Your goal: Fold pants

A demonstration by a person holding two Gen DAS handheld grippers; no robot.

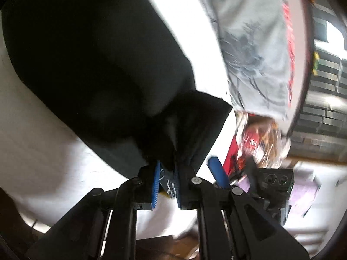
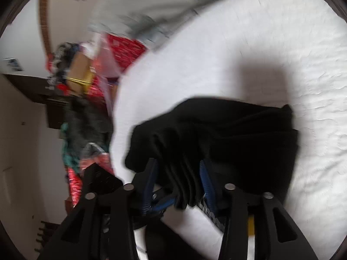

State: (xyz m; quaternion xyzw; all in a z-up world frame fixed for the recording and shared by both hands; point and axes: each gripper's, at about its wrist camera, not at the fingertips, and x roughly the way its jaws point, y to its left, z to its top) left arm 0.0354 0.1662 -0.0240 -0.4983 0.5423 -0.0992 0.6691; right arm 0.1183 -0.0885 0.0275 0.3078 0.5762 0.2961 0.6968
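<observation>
The black pants (image 1: 91,65) hang and drape over a white bed sheet (image 1: 43,151). My left gripper (image 1: 168,169) is shut on a bunched edge of the pants, fabric pinched between its blue pads (image 1: 156,182). In the right wrist view the pants (image 2: 227,134) are gathered in folds, and my right gripper (image 2: 180,173) is shut on a thick bunch of them above the sheet (image 2: 238,49). The other gripper's blue finger (image 1: 218,174) and black body show at the lower right of the left wrist view.
A grey patterned blanket (image 1: 256,43) lies on the bed's far side, also in the right wrist view (image 2: 151,6). Red and mixed clutter (image 2: 86,71) is piled beside the bed. A dark brick wall (image 1: 325,86) stands beyond.
</observation>
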